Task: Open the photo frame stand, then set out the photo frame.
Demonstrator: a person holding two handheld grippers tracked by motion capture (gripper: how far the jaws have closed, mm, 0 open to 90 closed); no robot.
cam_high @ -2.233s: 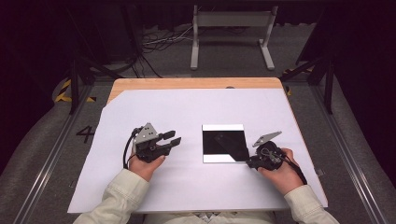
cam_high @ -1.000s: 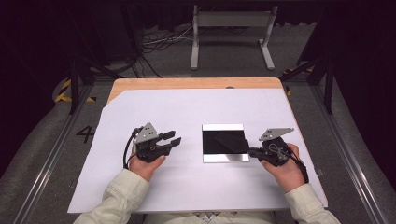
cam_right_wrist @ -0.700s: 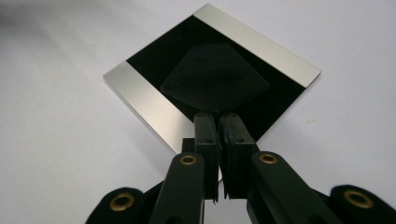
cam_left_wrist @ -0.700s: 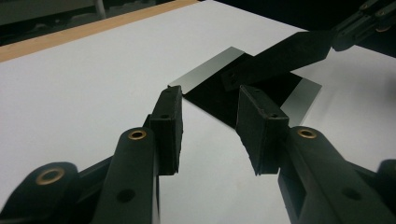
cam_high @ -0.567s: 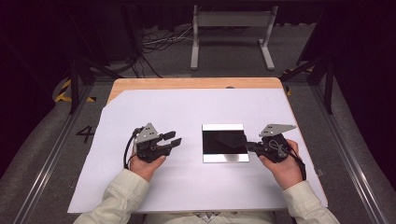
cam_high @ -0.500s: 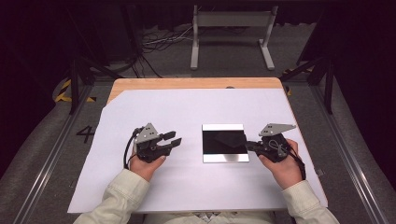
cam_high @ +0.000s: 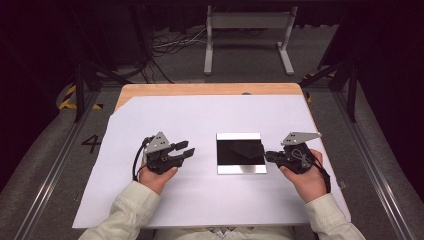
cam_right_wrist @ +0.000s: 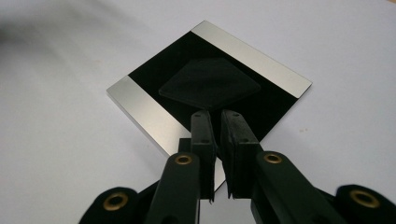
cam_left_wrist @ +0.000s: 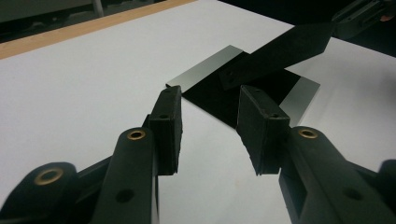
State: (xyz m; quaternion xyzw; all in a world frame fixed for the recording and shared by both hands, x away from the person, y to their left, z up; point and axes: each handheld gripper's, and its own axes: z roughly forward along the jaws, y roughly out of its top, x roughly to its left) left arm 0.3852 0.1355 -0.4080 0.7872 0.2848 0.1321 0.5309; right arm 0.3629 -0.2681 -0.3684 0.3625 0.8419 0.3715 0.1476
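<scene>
Left gripper [cam_high: 186, 151] rests on the white sheet [cam_high: 150, 115], jaws wide, nothing between them, well apart from the mirror plate [cam_high: 240, 153]. The plate lies flat at mid-table, reflecting a dark pad shape. Right gripper [cam_high: 268, 156] sits at its right edge; its jaws, just opening, are narrow and empty. Risk: narrow tips scrape or shove the plate instead of catching its thin edge.

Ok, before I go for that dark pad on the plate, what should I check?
1. Left gripper jaws apart, nothing between: ok.
2. Right gripper jaws have just been opening, narrow gap, nothing between: ok.
3. Right gripper's tips at the plate's right edge: ok.
4. Dark pad flat on the plate's black middle: ok.
5. Plate flat on the white sheet: ok.
6. Gap wide enough for the pad: cannot tell.
</scene>
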